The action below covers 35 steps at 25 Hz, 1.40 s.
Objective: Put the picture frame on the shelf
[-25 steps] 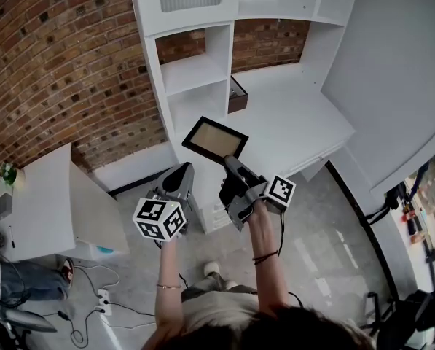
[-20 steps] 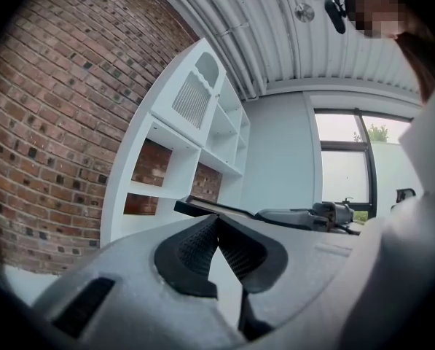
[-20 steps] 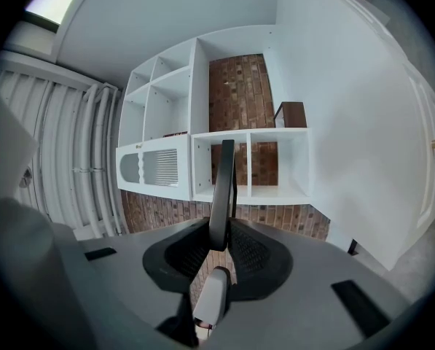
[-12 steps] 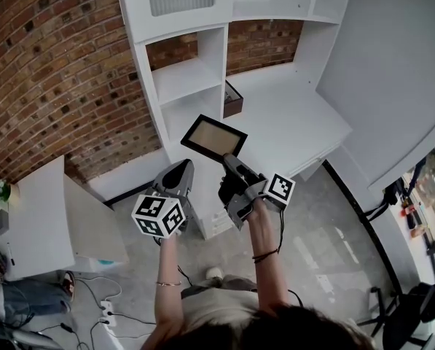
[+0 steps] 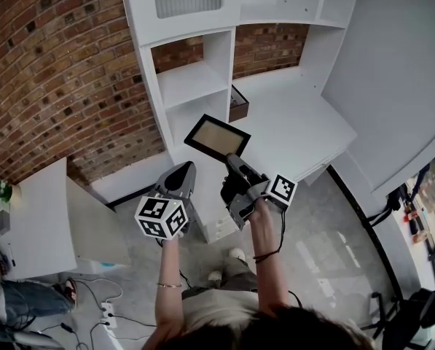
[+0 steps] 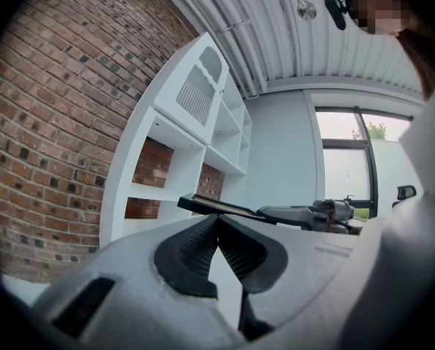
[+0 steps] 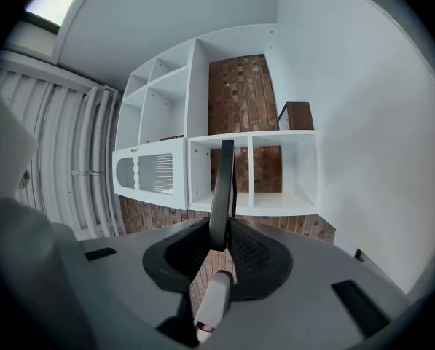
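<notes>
A black picture frame [image 5: 217, 138] with a tan face hangs in the air in front of the white shelf unit [image 5: 195, 79]. My right gripper [image 5: 232, 162] is shut on the frame's near edge. In the right gripper view the frame [image 7: 221, 192] stands edge-on between the two pads, with the shelf unit [image 7: 253, 170] behind it. My left gripper [image 5: 181, 175] is lower left of the frame, shut with nothing in it. In the left gripper view the jaws [image 6: 218, 221] meet at the tips, and the frame [image 6: 217, 205] shows beyond them.
A small dark brown box [image 5: 238, 103] stands on the white desk surface [image 5: 297, 122] beside the shelf's cubbies. A brick wall [image 5: 57, 71] runs behind. A white side table [image 5: 35, 210] is at the left, and cables [image 5: 93, 297] lie on the floor.
The frame and both grippers keep almost the same pose; the shelf has shifted slightly in view as the person's head moved.
</notes>
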Each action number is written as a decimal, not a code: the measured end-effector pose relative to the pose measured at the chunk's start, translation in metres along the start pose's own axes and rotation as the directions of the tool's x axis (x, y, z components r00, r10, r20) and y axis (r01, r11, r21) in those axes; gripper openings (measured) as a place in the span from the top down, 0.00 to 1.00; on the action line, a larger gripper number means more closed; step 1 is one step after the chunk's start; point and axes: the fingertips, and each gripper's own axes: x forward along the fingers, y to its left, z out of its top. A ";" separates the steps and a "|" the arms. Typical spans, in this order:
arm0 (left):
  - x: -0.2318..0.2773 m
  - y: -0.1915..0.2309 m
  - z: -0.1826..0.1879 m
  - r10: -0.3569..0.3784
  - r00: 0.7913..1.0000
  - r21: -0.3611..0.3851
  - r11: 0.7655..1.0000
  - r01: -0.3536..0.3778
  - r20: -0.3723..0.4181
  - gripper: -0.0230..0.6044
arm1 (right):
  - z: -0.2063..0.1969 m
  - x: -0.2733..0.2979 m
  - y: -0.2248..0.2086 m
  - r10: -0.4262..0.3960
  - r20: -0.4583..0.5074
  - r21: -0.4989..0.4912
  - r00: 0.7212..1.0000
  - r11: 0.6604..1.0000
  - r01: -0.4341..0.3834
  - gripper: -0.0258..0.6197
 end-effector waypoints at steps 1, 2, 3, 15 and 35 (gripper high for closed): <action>0.000 0.001 0.000 0.003 1.000 0.000 1.000 -0.003 0.002 0.95 | 0.000 0.001 -0.001 -0.001 -0.002 0.002 1.000 1.000 0.001 0.85; 0.001 0.003 0.001 0.007 1.000 -0.001 1.000 -0.007 0.004 0.95 | 0.001 0.003 -0.001 -0.001 -0.005 0.003 1.000 1.000 0.001 0.85; 0.002 0.004 0.001 0.009 1.000 -0.003 1.000 -0.009 0.006 0.95 | 0.002 0.005 -0.001 -0.002 -0.007 0.004 1.000 1.000 0.002 0.85; 0.032 0.020 0.004 0.057 0.998 -0.008 0.998 -0.057 0.014 0.95 | 0.033 0.035 -0.003 0.013 -0.042 0.011 0.999 1.000 -0.013 0.85; 0.098 0.065 0.014 0.154 0.988 -0.014 0.988 -0.154 0.028 0.95 | 0.074 0.116 -0.021 0.019 -0.170 0.044 0.985 0.999 -0.012 0.85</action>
